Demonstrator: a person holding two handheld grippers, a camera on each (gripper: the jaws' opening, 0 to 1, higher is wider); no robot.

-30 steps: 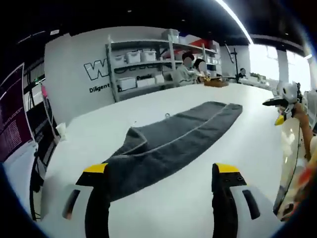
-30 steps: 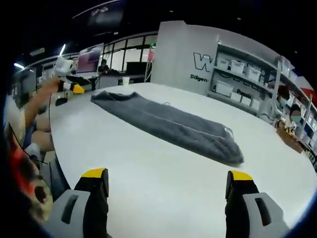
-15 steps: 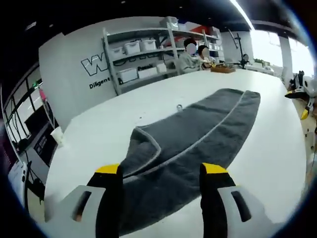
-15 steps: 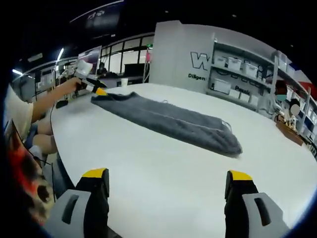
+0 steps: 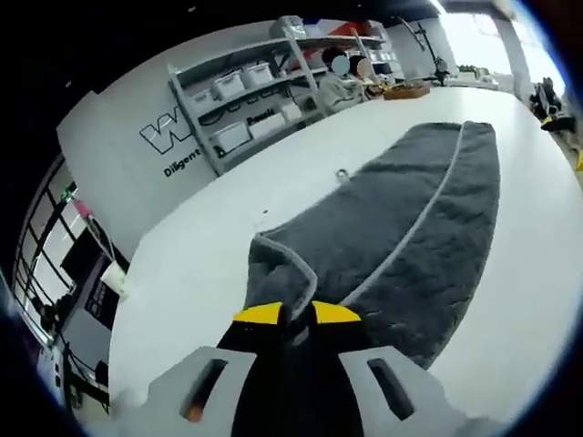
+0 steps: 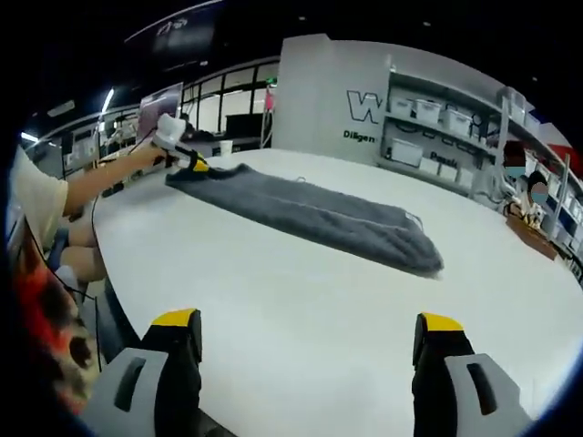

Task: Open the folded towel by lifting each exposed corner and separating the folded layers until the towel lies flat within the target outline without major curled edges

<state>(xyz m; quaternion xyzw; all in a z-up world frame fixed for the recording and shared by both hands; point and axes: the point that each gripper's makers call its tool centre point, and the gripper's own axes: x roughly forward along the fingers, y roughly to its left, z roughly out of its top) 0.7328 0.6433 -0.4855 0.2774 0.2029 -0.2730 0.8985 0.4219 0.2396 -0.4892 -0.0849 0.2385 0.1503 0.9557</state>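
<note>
Long dark grey folded towel (image 5: 401, 237) w/ pale stitched border lies on white tabletop (image 5: 209, 246), running from bottom centre to upper right of left gripper view. Left gripper (image 5: 296, 314), yellow-tipped, jaws nearly together, pinching towel's raised near corner at bottom centre. In right gripper view, towel (image 6: 310, 214) stretches across frame centre, left gripper (image 6: 187, 159) at its upper-left end. Right gripper (image 6: 305, 320) jaws wide apart, nothing between, over bare table (image 6: 301, 300), well apart from towel. Grey shelving w/ bins (image 5: 255, 100) upper centre.
</note>
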